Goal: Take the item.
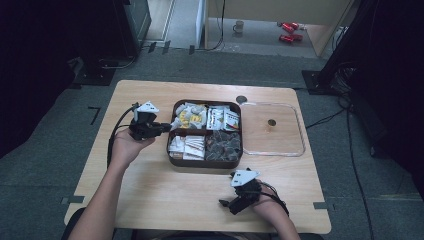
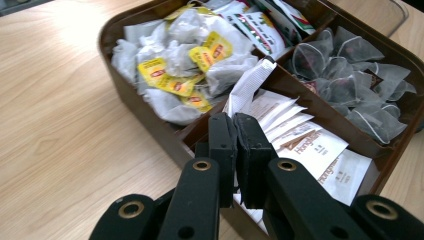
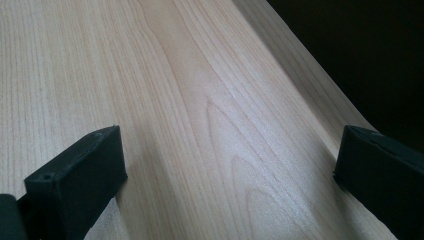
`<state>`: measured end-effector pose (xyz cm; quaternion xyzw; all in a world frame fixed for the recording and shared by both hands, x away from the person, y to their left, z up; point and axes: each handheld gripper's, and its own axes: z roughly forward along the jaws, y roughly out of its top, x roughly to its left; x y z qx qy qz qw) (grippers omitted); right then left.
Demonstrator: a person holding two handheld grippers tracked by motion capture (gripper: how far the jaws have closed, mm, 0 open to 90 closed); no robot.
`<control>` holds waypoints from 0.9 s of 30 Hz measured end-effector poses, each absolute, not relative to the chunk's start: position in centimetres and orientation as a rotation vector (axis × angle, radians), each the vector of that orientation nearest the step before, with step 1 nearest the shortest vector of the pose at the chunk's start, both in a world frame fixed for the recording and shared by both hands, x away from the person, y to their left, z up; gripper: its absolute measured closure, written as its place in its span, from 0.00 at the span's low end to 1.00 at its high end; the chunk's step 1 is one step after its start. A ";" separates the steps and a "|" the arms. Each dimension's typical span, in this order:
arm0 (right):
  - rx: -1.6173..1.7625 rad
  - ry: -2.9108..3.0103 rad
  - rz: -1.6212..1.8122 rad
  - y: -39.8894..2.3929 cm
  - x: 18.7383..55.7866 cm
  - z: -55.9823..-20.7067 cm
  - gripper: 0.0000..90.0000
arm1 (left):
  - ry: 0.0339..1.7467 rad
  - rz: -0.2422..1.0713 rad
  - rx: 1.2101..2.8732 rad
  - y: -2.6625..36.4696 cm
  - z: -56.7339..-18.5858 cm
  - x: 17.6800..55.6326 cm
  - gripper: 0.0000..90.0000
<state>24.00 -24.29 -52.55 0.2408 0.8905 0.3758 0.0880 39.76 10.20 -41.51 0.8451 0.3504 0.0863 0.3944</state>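
left gripper view: left claw point(image 2: 235, 131) pinched tight on white sachet point(image 2: 250, 85), raised over brown tray point(image 2: 150, 117) near-left compartment. high view: tray mid-counter point(image 1: 150, 190). right gripper view: right claw point(image 3: 227, 165) wide apart, holding nothing, over bare wood.

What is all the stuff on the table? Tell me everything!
Table: one, light wood.
Box: one, brown, four compartments, table centre.
Yellow-tagged tea bags: many, white, far-left compartment.
Red-and-green packets: several, white, far-right compartment.
Pyramid tea bags: many, greyish, near-right compartment.
White sachets: several, near-left compartment.
Pinched sachet: one, white, in left gripper.
Clear lid: one, right of box.
Left gripper: black, shut.
Right gripper: black, open, above bare table.
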 end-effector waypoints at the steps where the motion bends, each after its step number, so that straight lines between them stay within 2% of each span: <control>1: 0.717 2.651 1.118 -24.3 24.0 -52.6 0.00 | 0.898 0.222 2.138 10.5 -41.5 39.8 0.98; 18: 0.710 2.655 1.122 -24.2 24.1 -52.6 0.00 | 1.076 0.211 2.136 14.3 -44.6 41.3 0.97; 27: 0.709 2.655 1.122 -24.2 24.1 -52.6 0.00 | 1.114 0.259 2.184 14.5 -46.5 42.5 0.97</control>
